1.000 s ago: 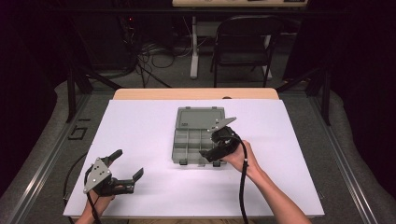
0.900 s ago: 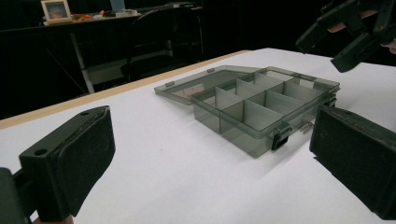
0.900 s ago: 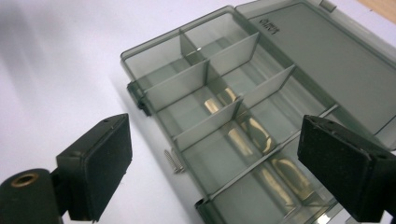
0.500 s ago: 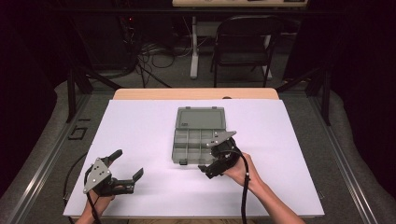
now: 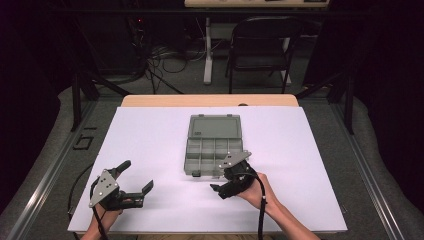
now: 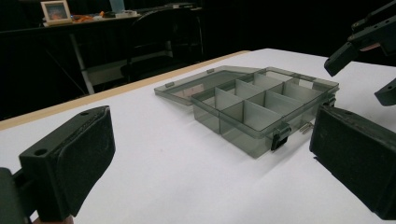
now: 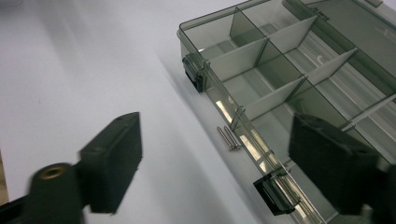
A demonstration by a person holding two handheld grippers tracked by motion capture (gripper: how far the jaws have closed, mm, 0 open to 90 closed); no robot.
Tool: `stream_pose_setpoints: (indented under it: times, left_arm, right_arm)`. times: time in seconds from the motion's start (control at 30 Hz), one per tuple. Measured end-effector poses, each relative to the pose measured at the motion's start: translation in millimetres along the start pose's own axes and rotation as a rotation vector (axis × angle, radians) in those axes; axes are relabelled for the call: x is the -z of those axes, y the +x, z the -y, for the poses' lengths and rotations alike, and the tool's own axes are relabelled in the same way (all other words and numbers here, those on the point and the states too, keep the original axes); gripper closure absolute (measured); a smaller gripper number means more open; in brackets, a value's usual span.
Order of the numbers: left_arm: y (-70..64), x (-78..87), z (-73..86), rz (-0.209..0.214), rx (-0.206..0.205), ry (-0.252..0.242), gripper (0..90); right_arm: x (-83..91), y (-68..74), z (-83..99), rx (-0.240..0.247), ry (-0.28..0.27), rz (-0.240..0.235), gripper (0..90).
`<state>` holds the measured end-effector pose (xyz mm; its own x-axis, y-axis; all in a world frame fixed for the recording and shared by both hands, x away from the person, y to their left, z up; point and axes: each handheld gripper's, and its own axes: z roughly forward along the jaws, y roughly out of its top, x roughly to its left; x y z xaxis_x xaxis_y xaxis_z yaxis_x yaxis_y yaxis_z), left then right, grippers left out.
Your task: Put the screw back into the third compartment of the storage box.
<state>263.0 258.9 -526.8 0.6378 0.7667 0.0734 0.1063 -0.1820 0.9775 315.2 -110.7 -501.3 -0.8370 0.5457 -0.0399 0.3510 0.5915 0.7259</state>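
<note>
A smoky clear organizer box (image 5: pixel 187 159) lies mid-table, its lid (image 5: pixel 214 127) folded flat behind it and its compartments bare. Two small screws (image 7: pixel 229 138) lie side by side on the white table against the box's front wall (image 7: pixel 212 95), between its two latches. My right gripper (image 5: pixel 226 181) hovers open just in front of the box, and its jaws (image 7: pixel 219 163) straddle the screws from above without touching them. My left gripper (image 5: pixel 136 176) rests open near the table's front left, empty, looking across at the box (image 6: pixel 238 137) and the right gripper (image 6: pixel 362 44).
A white sheet (image 5: pixel 150 135) covers the table, with a bare wood strip (image 5: pixel 210 100) at the far edge. A black chair (image 5: pixel 262 47) and cables stand on the floor beyond. Metal rails (image 5: pixel 45 170) run along both sides.
My right gripper has drawn back from above the box toward the person, and now sits lower in front of the box's front wall. The left gripper has stayed still.
</note>
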Motion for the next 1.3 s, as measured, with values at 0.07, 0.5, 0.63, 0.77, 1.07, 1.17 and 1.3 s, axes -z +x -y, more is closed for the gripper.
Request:
stream_pose_setpoints:
  times: [0.07, 0.5, 0.63, 0.77, 1.07, 1.17, 1.3]
  left_arm:
    - [-0.1, 0.1, 0.0, 0.001, -0.001, 0.000, 0.1]
    - [0.2, -0.5, 0.1, 0.004, -0.001, 0.003, 0.1]
    - [-0.1, -1.0, 0.1, 0.004, 0.000, 0.002, 0.1]
    - [-0.4, -2.0, 0.3, 0.004, 0.000, 0.003, 0.1]
    - [-0.6, -2.3, 0.4, 0.008, -0.003, 0.006, 0.1]
    - [-0.5, -2.4, 0.5, 0.008, -0.003, 0.006, 0.1]
    - [-0.6, -2.3, 0.5, 0.008, -0.003, 0.007, 0.1]
  right_arm:
    - [-0.1, 1.2, 0.6, 0.015, 0.000, 0.004, 26.7]
    - [-22.7, 2.4, 8.8, 0.059, 0.047, -0.003, 64.9]
    - [-29.9, -2.0, 11.8, 0.072, 0.061, -0.002, 69.8]
    - [-36.1, -7.3, 13.5, 0.082, 0.079, -0.002, 70.4]
    - [-44.7, -7.2, 13.8, 0.118, 0.093, -0.018, 71.8]
    - [-47.3, -7.7, 15.6, 0.121, 0.108, -0.005, 70.1]
    - [-50.4, -11.2, 17.2, 0.107, 0.117, -0.003, 69.2]
